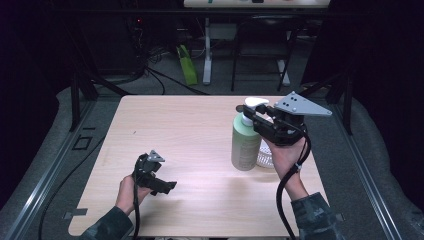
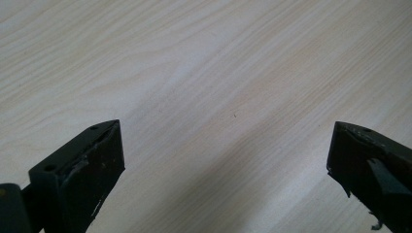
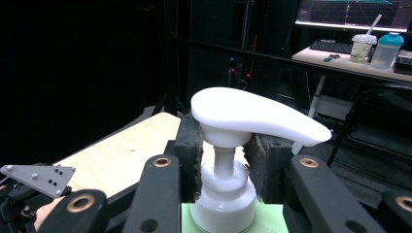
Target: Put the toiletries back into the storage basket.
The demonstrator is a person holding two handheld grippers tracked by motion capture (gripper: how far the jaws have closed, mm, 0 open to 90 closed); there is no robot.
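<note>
Black jaws of the right gripper rise at the bottom of the right gripper view and close on the neck of the pump, a white dispenser head on a pale green bottle. The pads sit on either side of the thin stem under the head, so this tool is clenched on the pump.

Seen from above, the bottle stands upright on the right half of the table, with a clear ribbed cup just behind it on the right. The tabletop is pale wood grain, bare apart from these things. Around it the room is dark: grey floor, black frame legs, cables, a green object leaning by a white desk leg. In the right gripper view a farther desk carries a keyboard, a drink cup with a straw and a blue-lidded bottle under a monitor.

The right hand comes up from the lower right, forearm angled inward, holding its gripper level at the bottle's top, grey plate uppermost.

The left gripper rests low near the table's front left, well apart from the bottle, held in the left hand. Its own view looks down on bare wood, the jaws spread wide with nothing between them: released.
</note>
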